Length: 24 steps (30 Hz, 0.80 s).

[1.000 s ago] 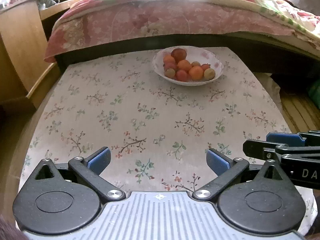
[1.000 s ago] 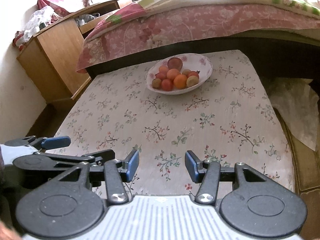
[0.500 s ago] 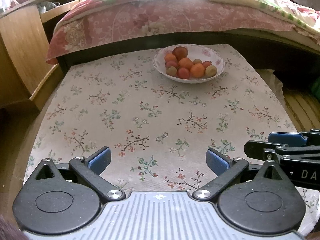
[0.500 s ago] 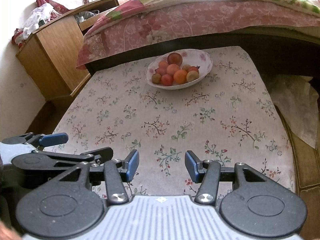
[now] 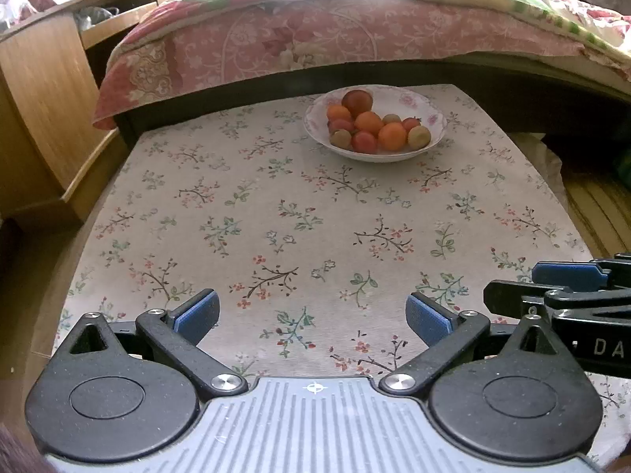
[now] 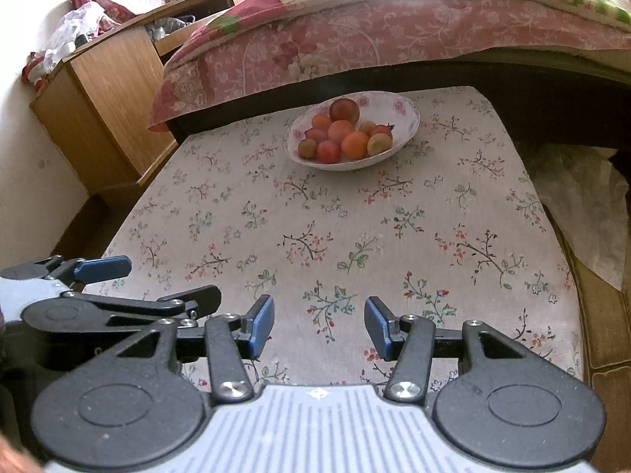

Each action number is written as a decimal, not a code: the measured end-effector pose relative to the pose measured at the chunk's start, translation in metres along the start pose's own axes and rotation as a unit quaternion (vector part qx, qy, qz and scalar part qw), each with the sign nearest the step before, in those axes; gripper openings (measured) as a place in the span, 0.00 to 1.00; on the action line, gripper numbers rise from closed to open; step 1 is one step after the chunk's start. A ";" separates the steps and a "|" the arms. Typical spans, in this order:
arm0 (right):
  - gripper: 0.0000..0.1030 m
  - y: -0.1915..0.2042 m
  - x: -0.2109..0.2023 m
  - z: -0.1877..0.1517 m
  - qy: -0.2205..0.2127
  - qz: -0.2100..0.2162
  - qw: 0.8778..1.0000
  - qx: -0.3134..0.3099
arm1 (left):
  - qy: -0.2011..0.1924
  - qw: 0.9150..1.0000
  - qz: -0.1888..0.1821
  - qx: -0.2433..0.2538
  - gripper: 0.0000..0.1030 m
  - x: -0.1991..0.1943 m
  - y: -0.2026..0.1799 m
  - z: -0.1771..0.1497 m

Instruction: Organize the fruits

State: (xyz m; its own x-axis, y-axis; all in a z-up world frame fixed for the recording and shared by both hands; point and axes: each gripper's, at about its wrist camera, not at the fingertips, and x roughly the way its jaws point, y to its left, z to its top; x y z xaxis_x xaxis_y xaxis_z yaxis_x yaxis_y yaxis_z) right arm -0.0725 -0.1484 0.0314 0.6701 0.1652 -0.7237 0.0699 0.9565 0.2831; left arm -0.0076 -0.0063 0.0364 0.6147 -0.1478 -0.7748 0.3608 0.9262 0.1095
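Fruits (image 5: 370, 128) fill one side of a white flowered bowl (image 5: 428, 140) at the far end of the floral tablecloth (image 5: 315, 216), near the bed's edge — orange rounds, red ones, a larger dark-red one at the back, and a few dull green-brown ones. All lie touching in a heap; the bowl's right part is bare.

The left gripper (image 5: 311, 313) hovers over the near end of the cloth with its blue pads spread wide and nothing between them. The right gripper (image 6: 319, 325) sits just beside it, its fingers parted more narrowly, also empty. Both are well apart from the bowl.

Judging by look, each fruit is small, light and smooth-skinned, so likely to roll or slip; the softer red ones could bruise under a hard squeeze. The best hold seems to be across the widest part of a fruit at the heap's near edge — the orange (image 6: 355, 145) at the front, say — pads on opposite sides, closing gently. The bowl looks ceramic and breakable, so its rim deserves a careful approach.
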 end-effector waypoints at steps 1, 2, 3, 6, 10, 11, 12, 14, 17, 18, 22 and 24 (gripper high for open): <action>0.49 0.000 0.000 0.000 0.001 0.000 1.000 -0.001 | 0.000 1.000 0.000 0.000 0.99 0.000 0.000 0.000; 0.49 0.000 0.001 0.000 0.001 -0.001 1.000 -0.001 | 0.000 1.000 0.000 0.000 0.99 0.000 0.000 0.000; 0.49 0.000 0.001 0.000 0.001 -0.001 1.000 -0.001 | 0.000 1.000 0.000 0.001 0.99 0.000 0.001 0.000; 0.49 0.000 0.001 0.000 0.001 -0.002 1.000 -0.001 | -0.001 1.000 0.002 0.001 0.99 0.000 0.001 0.000; 0.49 0.000 0.002 0.000 0.002 -0.007 1.000 -0.002 | -0.002 1.000 0.004 0.002 0.99 0.000 0.000 0.000; 0.49 0.000 0.003 0.000 0.003 -0.009 1.000 -0.003 | -0.002 1.000 0.004 0.002 0.99 0.000 0.000 0.000; 0.49 -0.001 0.003 0.000 0.004 -0.011 1.000 -0.003 | -0.002 1.000 0.005 0.002 0.99 0.000 0.000 0.000; 0.49 -0.001 0.004 0.000 0.006 -0.012 1.000 -0.003 | -0.003 1.000 0.005 0.001 0.99 0.000 0.001 0.000; 0.49 -0.002 0.005 0.000 0.009 -0.014 1.000 -0.003 | -0.004 1.000 0.005 0.001 0.99 0.000 0.001 0.000; 0.49 -0.002 0.005 0.000 0.009 -0.016 1.000 -0.003 | -0.004 1.000 0.005 0.001 0.99 0.000 0.002 0.001; 0.49 -0.003 0.006 -0.001 0.010 -0.019 1.000 -0.003 | -0.004 1.000 0.005 0.002 0.99 0.000 0.001 0.001; 0.49 -0.002 0.006 -0.001 0.010 -0.022 1.000 -0.003 | -0.005 1.000 0.005 0.003 0.99 0.000 0.001 0.001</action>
State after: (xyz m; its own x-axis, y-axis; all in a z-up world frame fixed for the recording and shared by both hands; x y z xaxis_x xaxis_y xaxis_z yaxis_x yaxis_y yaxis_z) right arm -0.0698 -0.1494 0.0259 0.6510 0.1281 -0.7482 0.0949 0.9642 0.2477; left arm -0.0068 -0.0055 0.0369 0.6248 -0.1418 -0.7678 0.3584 0.9257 0.1207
